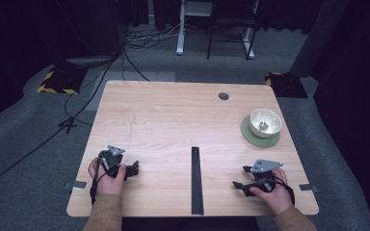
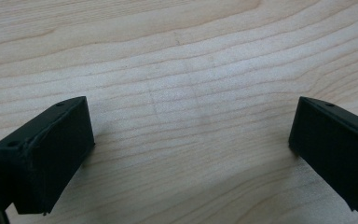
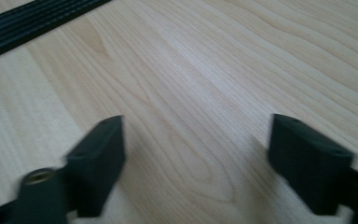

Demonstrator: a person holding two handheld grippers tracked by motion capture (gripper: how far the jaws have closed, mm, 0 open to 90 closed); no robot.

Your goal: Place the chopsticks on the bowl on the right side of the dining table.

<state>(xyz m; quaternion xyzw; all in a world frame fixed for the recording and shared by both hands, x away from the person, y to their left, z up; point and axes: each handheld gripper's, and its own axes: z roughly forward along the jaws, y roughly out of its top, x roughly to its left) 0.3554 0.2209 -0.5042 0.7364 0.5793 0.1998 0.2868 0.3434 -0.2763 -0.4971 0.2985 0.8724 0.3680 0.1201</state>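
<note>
- The wooden tabletop (image 1: pixel 173 125) is the biggest thing here, pale grain all over, with a small round grey hole (image 1: pixel 224 96) near its far edge.
- A long black ribbed strip (image 1: pixel 197 180) lies flat, running from the near edge straight toward the middle of the tabletop, between the 2 hands; in the right gripper view it crosses the upper left corner (image 3: pixel 32 21).
- A round green mat (image 1: pixel 260 132) sits near the right edge, toward the far right corner.
- A white bowl (image 1: pixel 265 121) stands upright on that mat, with something small and pale inside that I cannot make out.
- The left hand-held gripper (image 1: pixel 134 169) rests low by the near left corner, its jaws spread wide over bare wood (image 2: pixel 191 135), nothing between them.
- The right hand-held gripper (image 1: pixel 241 178) sits by the near right corner, well apart from the bowl, jaws wide and empty over the grain (image 3: pixel 196 158).
</note>
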